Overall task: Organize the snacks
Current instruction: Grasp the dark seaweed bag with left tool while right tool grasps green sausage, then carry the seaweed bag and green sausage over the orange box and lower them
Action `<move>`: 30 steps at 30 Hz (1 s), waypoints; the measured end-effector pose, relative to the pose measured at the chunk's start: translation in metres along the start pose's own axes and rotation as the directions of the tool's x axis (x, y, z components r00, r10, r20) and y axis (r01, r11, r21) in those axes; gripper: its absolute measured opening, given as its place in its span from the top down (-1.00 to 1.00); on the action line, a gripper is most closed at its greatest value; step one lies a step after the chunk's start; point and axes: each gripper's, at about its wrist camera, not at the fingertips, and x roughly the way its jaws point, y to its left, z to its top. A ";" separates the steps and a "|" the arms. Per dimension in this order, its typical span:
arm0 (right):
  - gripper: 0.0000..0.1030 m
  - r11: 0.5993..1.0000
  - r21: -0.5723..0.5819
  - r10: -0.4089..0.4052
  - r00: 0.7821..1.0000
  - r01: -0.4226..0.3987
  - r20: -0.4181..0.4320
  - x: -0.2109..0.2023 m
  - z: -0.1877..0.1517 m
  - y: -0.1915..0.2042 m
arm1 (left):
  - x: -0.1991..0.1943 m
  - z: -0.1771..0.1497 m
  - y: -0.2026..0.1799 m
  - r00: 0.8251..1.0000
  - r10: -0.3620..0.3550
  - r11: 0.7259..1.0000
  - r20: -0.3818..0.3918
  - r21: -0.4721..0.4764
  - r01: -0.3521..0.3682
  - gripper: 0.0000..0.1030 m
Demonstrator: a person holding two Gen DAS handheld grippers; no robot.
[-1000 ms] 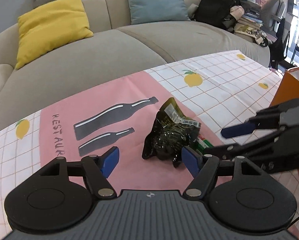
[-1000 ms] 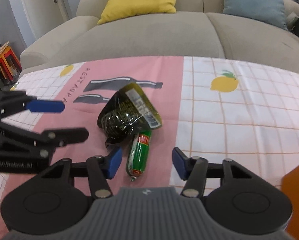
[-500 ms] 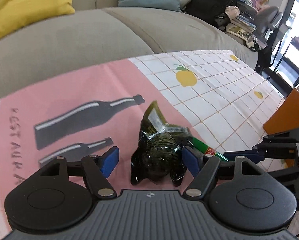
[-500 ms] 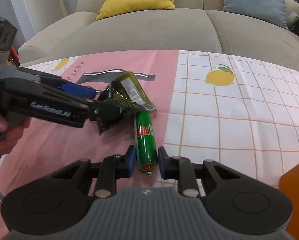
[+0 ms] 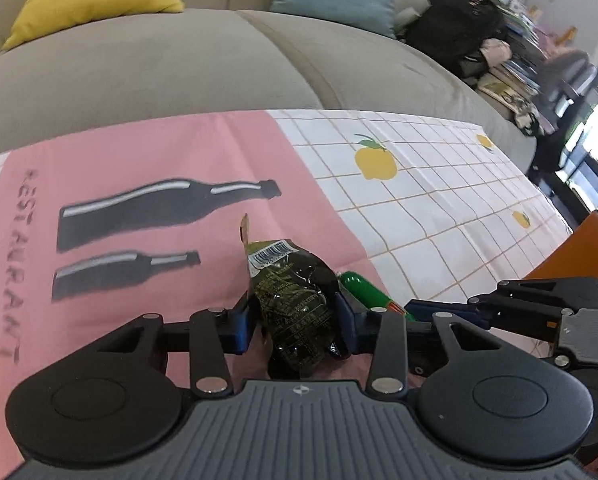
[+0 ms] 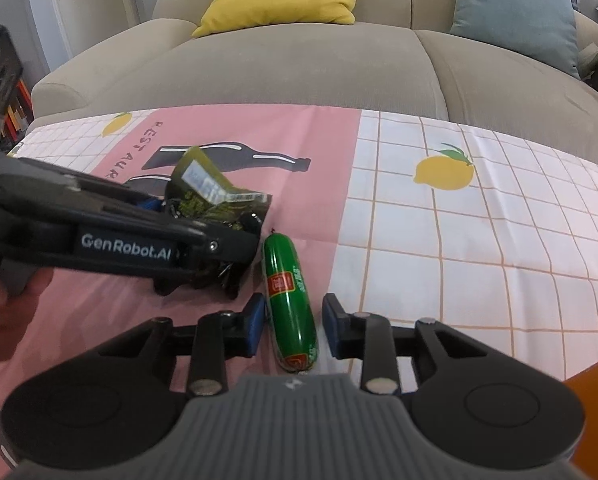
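Note:
A crumpled dark green snack packet [image 5: 295, 304] lies on the pink part of the tablecloth [image 5: 139, 152]. My left gripper [image 5: 295, 320] is closing on it, and both blue pads press its sides. Just to its right lies a green sausage stick [image 6: 289, 292] with a red label. My right gripper [image 6: 293, 322] straddles the sausage's near end. Its jaws are opening, and a thin gap shows on each side of the sausage. In the right wrist view the left gripper's body covers much of the packet [image 6: 215, 200]. In the left wrist view only the sausage's far end [image 5: 359, 284] shows.
An orange box [image 5: 591, 248] stands at the table's right edge, its corner also low in the right wrist view [image 6: 595, 388]. A beige sofa [image 6: 299, 68] with yellow and blue cushions runs behind the table. A person's hand [image 6: 3, 312] holds the left gripper.
The left gripper came down over the packet and closed onto it. The right gripper closed tight around the sausage half a second ago and now stands slightly wider.

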 end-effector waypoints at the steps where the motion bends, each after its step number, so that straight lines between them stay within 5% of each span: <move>1: 0.44 1.000 -0.006 0.000 1.000 0.000 0.003 -0.001 -0.001 0.000 | -0.002 -0.002 0.000 1.000 0.004 1.000 -0.002 -0.022 -0.004 0.12; 16: 0.60 0.999 -0.001 -0.039 0.994 0.039 -0.103 -0.036 -0.032 0.013 | -0.053 -0.065 -0.026 0.993 0.110 0.958 -0.041 -0.261 -0.116 0.17; 30: 0.61 0.995 0.098 0.033 0.993 -0.022 -0.110 -0.135 -0.085 0.025 | -0.129 -0.111 -0.093 0.988 0.151 0.942 -0.008 -0.302 -0.147 0.18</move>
